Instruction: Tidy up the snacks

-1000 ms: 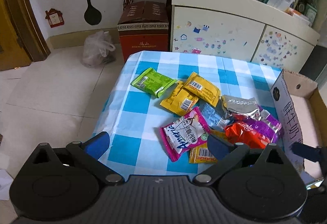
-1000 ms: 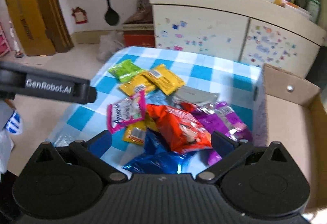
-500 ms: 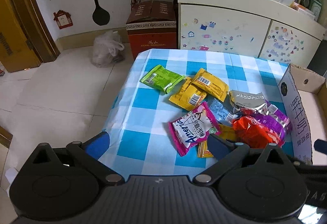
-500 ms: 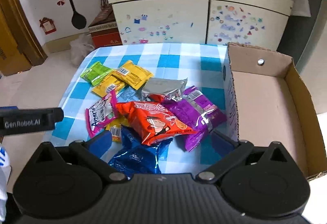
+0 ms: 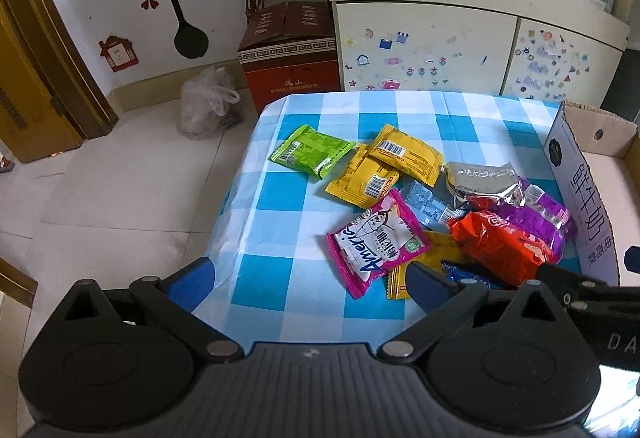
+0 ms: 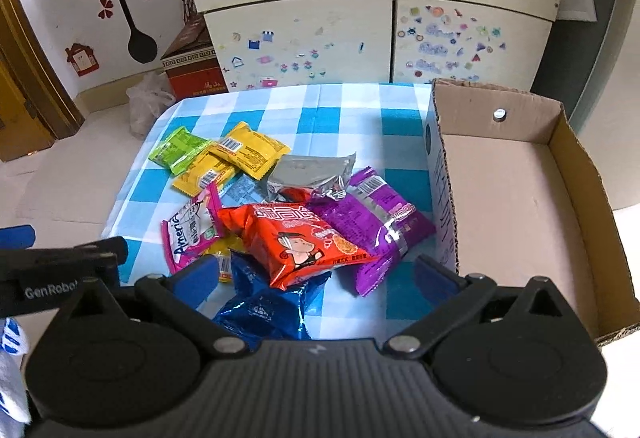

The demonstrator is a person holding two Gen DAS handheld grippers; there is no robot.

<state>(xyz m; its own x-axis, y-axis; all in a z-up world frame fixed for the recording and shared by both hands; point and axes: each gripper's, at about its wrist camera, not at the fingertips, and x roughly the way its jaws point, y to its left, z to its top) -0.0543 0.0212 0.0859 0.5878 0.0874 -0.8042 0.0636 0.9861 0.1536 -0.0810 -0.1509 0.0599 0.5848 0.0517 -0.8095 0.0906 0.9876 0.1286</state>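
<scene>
The left gripper (image 5: 308, 280) hangs above the near edge of the table (image 5: 280, 206), which wears a blue-and-white checked cloth; its jaws stand wide apart and hold nothing. The right gripper (image 6: 316, 276) hovers over the near end of the snack heap, its jaws likewise spread wide and empty.

In the right wrist view the heap fills the middle of the cloth. An orange-red crinkled snack bag with a cartoon face (image 6: 296, 242) lies on top, partly over a shiny blue foil bag (image 6: 264, 308) at its 6 o'clock. A purple foil bag (image 6: 380, 226) touches it at 3 o'clock, and a silver foil pouch (image 6: 312, 172) sits at 12 o'clock. A pink-and-white packet with blue lettering (image 6: 192, 228) lies at its 9 o'clock. Farther off, toward 11 o'clock, two yellow flat packets (image 6: 232, 162) overlap, with a lime-green flat packet (image 6: 178, 150) just beside them.

An open brown cardboard box with a white printed outer wall (image 6: 520, 174) stands at 3 o'clock of the heap, just beside the purple bag.
</scene>
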